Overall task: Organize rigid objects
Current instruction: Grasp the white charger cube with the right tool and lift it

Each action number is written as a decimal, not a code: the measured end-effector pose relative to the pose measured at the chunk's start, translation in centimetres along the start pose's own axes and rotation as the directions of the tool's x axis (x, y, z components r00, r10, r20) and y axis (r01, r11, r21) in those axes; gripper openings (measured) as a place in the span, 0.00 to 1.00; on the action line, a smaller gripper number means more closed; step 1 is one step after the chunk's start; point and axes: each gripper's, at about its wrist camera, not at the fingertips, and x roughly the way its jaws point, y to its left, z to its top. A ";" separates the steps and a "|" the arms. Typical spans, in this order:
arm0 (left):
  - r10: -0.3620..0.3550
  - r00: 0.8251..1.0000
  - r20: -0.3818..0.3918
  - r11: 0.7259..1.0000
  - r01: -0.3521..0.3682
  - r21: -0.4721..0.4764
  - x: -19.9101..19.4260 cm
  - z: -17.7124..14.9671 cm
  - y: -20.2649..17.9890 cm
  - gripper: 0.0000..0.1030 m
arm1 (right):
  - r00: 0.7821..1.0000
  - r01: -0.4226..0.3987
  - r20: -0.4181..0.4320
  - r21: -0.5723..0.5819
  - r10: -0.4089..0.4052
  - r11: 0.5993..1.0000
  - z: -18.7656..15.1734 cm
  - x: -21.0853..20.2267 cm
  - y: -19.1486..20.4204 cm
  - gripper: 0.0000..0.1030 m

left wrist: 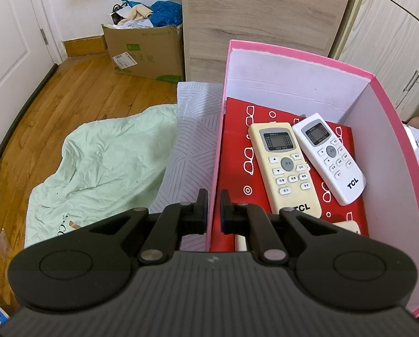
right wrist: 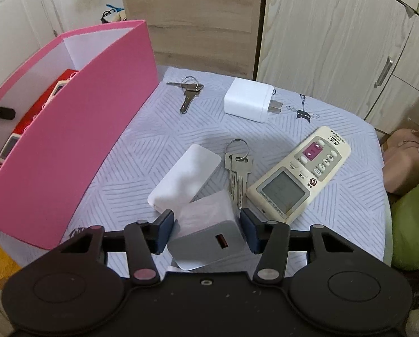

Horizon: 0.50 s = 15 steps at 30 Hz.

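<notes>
A small table (right wrist: 335, 129) draped in a pale cloth with a grey line pattern stands before a wood-grain cabinet panel (right wrist: 198, 14) and cream cupboard doors, with a plank floor (left wrist: 77, 92), a cardboard carton (left wrist: 144, 50) and a crumpled mint-green sheet (left wrist: 102, 163) off its left side. A pink box (right wrist: 77, 129) sits along the table's left edge; inside it, on a red case printed with spectacles (left wrist: 237, 146), lie a cream TCL remote (left wrist: 285, 165) and a white TCL remote (left wrist: 332, 157) side by side. The left gripper (left wrist: 214, 210) has its jaws nearly together, straddling the box's left wall and seeming to pinch it. On the cloth outside the box are a key bunch (right wrist: 188, 91) and a white plug adapter (right wrist: 248, 99) toward the far edge, then a white power bank (right wrist: 185, 178), a second key bunch (right wrist: 237, 168) and a cream remote with a purple panel (right wrist: 299, 172) nearer. The right gripper (right wrist: 206, 230) is spread wide around a grey-faced charger (right wrist: 206, 238) at the near edge, its pads beside the charger's sides; contact cannot be told.
</notes>
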 end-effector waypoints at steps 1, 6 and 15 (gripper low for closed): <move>0.001 1.000 0.000 1.000 -0.001 0.000 0.0 0.0 0.0 0.07 | 1.000 -0.002 -0.008 0.003 0.002 1.000 -0.1 0.0 0.0 0.56; 0.007 1.000 -0.001 1.000 -0.007 0.004 0.0 -0.1 0.0 0.07 | 0.998 -0.007 -0.064 -0.018 0.005 1.000 -0.4 0.8 0.4 0.54; 0.002 1.000 -0.004 1.000 -0.002 -0.006 -0.1 -0.1 0.0 0.07 | 0.997 0.037 -0.070 -0.051 -0.041 0.998 0.0 2.0 1.2 0.53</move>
